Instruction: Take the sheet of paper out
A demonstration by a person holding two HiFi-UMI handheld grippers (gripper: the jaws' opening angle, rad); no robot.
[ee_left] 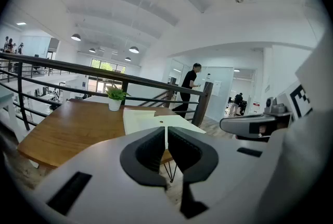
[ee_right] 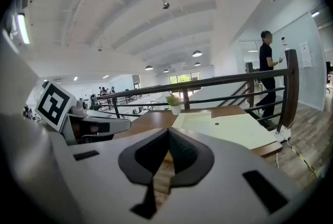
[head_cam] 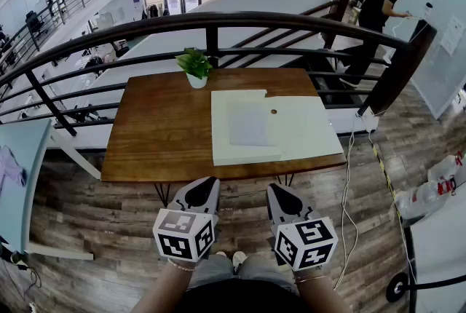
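A wooden table point(head_cam: 160, 129) carries a large cream mat point(head_cam: 298, 129). On the mat's left half lies a flat, pale grey rectangular sheet point(head_cam: 247, 124); whether it is paper or a clear sleeve I cannot tell. A small dark round spot point(head_cam: 274, 112) sits on the mat just right of it. Both grippers hang over the floor in front of the table's near edge, touching nothing. My left gripper point(head_cam: 207, 184) point(ee_left: 166, 134) has its jaws closed together and empty. My right gripper point(head_cam: 275, 190) point(ee_right: 167, 134) is likewise shut and empty. The mat point(ee_left: 151, 120) point(ee_right: 229, 129) lies ahead in both gripper views.
A small potted plant point(head_cam: 195, 68) stands at the table's far edge, before a dark railing point(head_cam: 218, 20). A person point(head_cam: 382, 6) stands beyond the railing at the back right. A white cable point(head_cam: 348, 188) and white bags point(head_cam: 437, 188) lie on the floor right; a light-blue tabletop point(head_cam: 22, 173) is left.
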